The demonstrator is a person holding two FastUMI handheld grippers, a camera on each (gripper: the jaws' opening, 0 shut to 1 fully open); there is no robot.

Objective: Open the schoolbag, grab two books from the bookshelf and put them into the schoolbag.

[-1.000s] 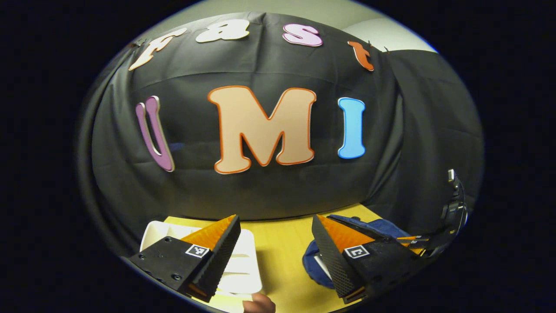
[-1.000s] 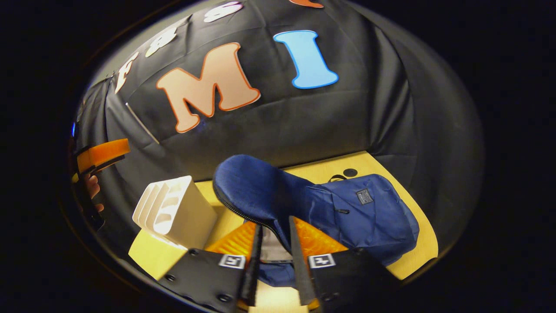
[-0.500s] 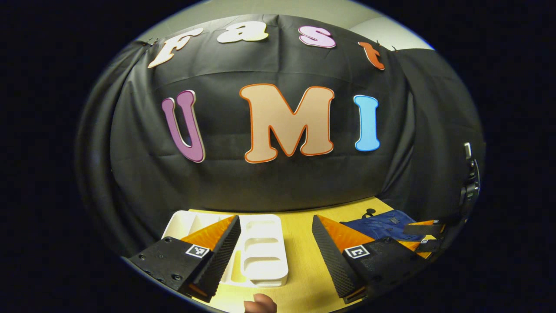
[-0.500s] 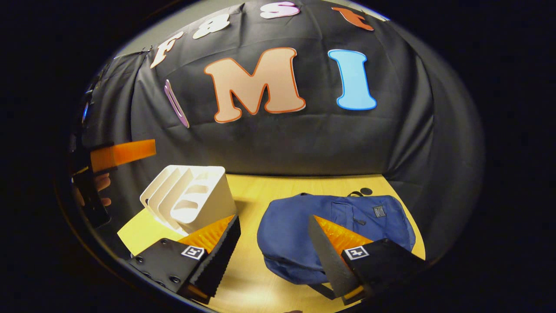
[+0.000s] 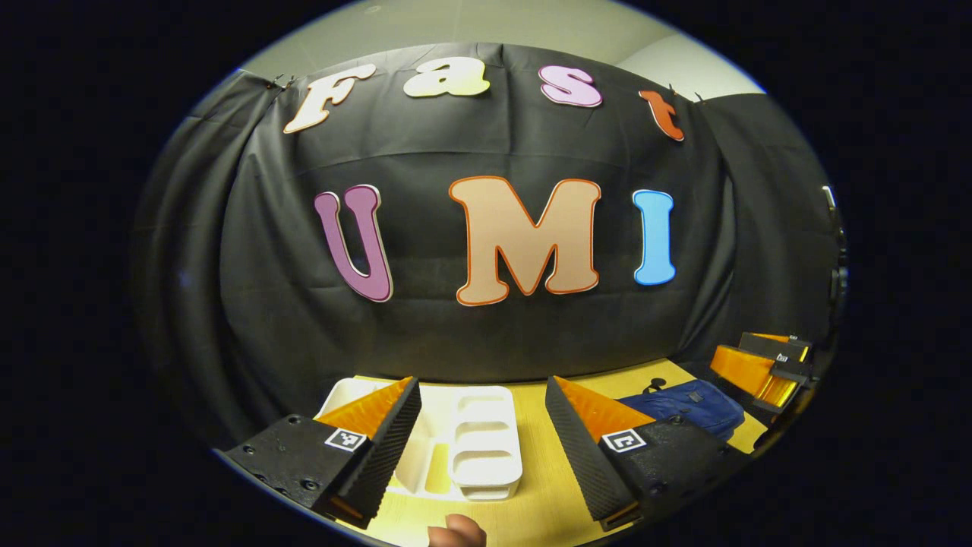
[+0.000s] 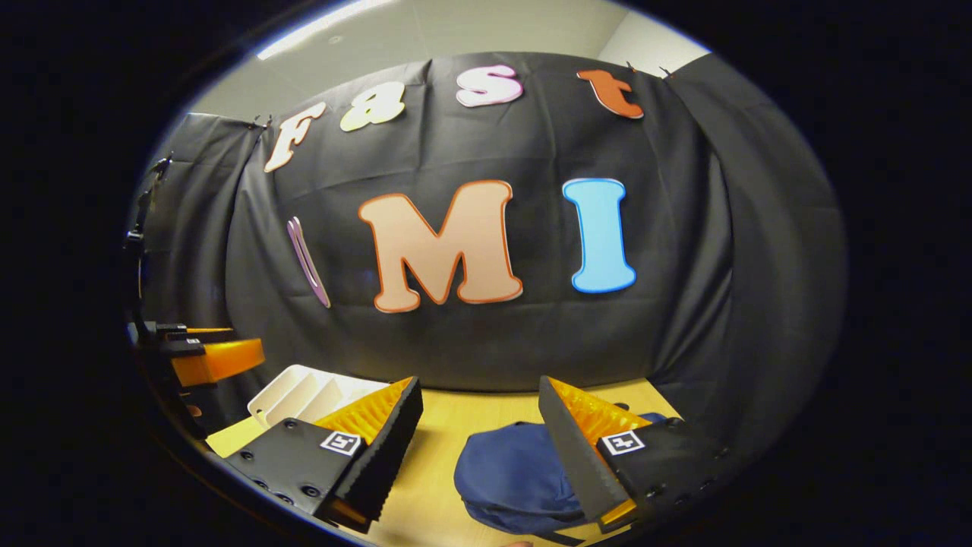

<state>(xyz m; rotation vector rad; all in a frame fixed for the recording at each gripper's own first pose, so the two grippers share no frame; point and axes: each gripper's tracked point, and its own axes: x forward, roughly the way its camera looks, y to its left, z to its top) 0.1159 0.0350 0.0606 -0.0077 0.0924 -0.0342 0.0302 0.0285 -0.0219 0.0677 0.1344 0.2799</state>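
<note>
Right gripper view: schoolbag (image 6: pixel 516 475) lies lower centre, just beyond the right gripper (image 6: pixel 480 437), jaws wide and empty.
Left gripper (image 5: pixel 482 433), also wide, faces the white bookshelf (image 5: pixel 474 444); bag at lower right there.

Left gripper (image 5: pixel 482 425): two wedge-shaped fingers (image 5: pixel 383 448) with ribbed inner faces, each on a black block with small screws and a square black-and-white marker tag. Right gripper (image 6: pixel 480 429): same build, two ribbed wedge fingers (image 6: pixel 380 456), black blocks with screws, one square marker tag on each. A fingertip (image 5: pixel 456 532) shows at the lower edge of the left gripper view
</note>
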